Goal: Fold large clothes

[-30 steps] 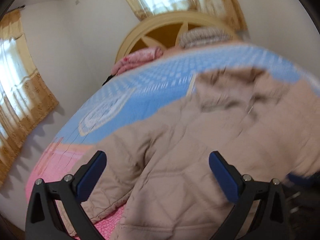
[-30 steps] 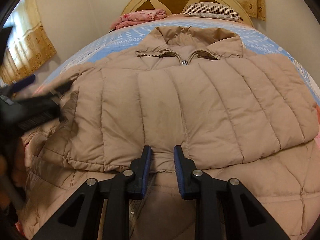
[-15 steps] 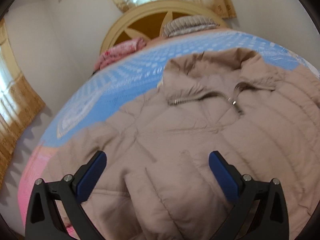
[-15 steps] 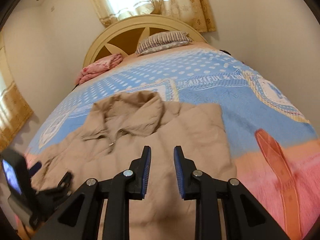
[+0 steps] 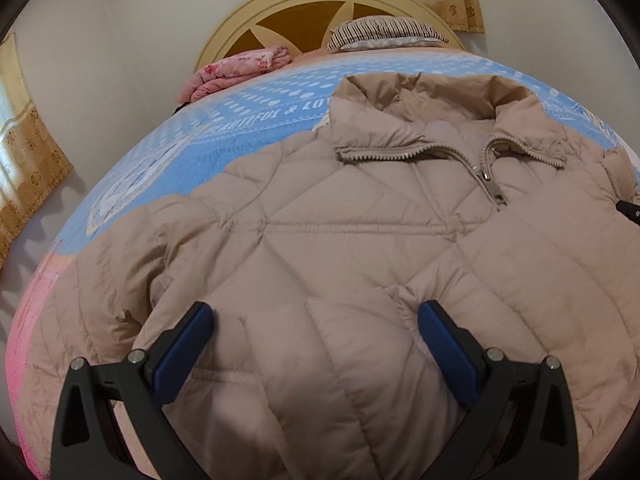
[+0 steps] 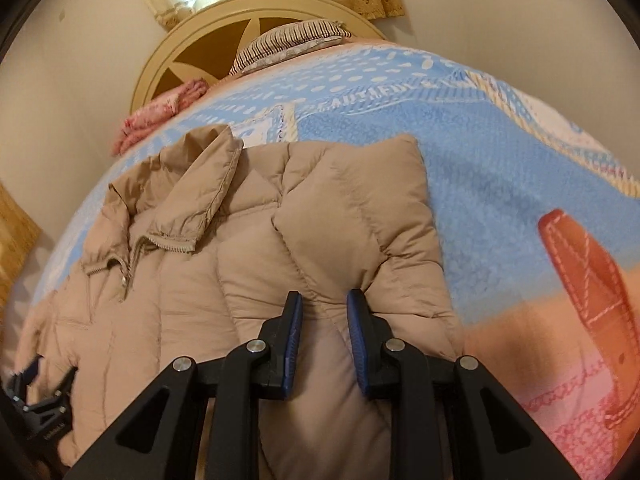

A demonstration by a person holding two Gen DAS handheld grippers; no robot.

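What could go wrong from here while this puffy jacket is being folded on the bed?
The right gripper has only a narrow gap, and the jacket is thick, so a pinch may slip. The metal zipper pull could catch on the fleece blanket. The puffy fabric may spring open again.

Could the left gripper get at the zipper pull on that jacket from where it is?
Probably yes: the left gripper is open, and only bare jacket lies between it and the zipper pull.

Left gripper (image 5: 316,340) points downward with jaws spread wide; right gripper (image 6: 323,322) (also tilted down) has jaws narrowly parted.
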